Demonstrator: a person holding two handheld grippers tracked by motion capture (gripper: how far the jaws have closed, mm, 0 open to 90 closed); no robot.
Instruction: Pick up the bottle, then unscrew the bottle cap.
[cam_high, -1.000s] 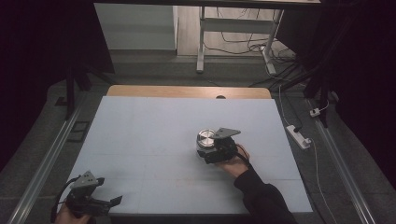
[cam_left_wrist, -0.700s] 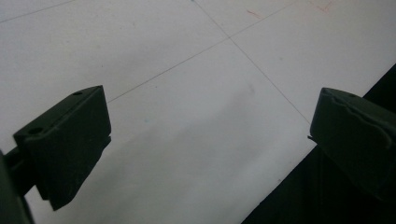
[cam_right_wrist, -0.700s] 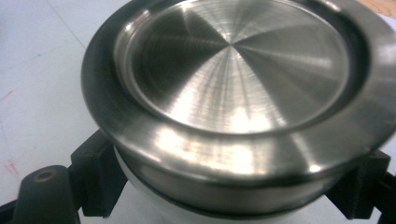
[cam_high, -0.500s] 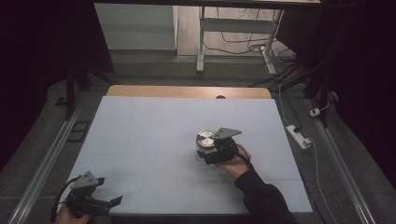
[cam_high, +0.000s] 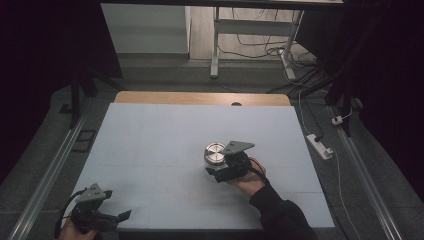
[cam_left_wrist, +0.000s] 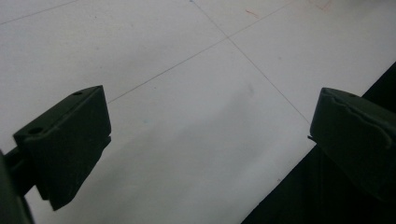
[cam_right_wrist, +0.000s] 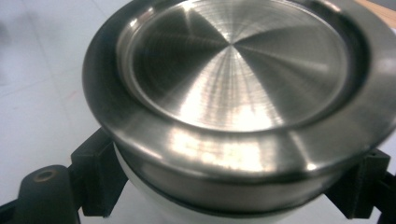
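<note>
step: carrying the jar | right gripper (cam_high: 220, 167) clamped on the steel-lidded jar (cam_high: 215, 153), mid-mat (cam_high: 150, 145) | left gripper (cam_high: 112, 217) spread wide, holding nothing, near edge | next: probably keep it level, pick a drop spot

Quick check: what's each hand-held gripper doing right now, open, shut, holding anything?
Left hand-held gripper: open, nothing between the jaws, over the table.
Right hand-held gripper: shut on the steel-lidded jar, jaws clamped on its body below the lid.
</note>
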